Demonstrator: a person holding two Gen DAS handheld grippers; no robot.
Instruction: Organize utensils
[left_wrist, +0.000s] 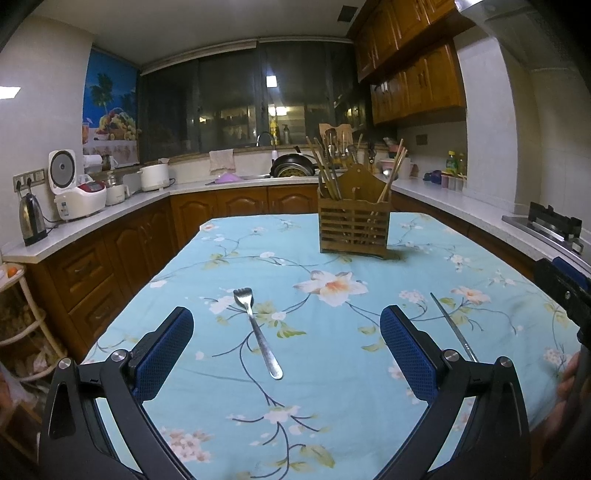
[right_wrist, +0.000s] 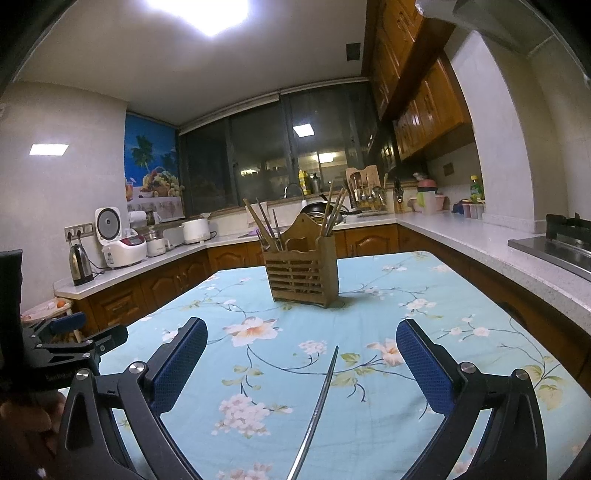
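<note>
A metal fork (left_wrist: 256, 330) lies on the floral blue tablecloth (left_wrist: 332, 369), tines pointing away, between the fingers of my left gripper (left_wrist: 288, 325), which stands open above the cloth. A thin metal chopstick (left_wrist: 453, 326) lies to the right of it. The same chopstick (right_wrist: 317, 406) runs between the fingers of my right gripper (right_wrist: 303, 339), also open and holding nothing. A slatted wooden utensil holder (left_wrist: 352, 221) with several chopsticks in it stands upright further back on the table (right_wrist: 303, 269).
Kitchen counters wrap around the table on three sides, with a kettle (left_wrist: 32, 218), rice cooker (left_wrist: 77, 194) and a sink with a pan (left_wrist: 293, 166). A stove (right_wrist: 554, 243) sits on the right counter. The other gripper (right_wrist: 55, 343) shows at the left edge.
</note>
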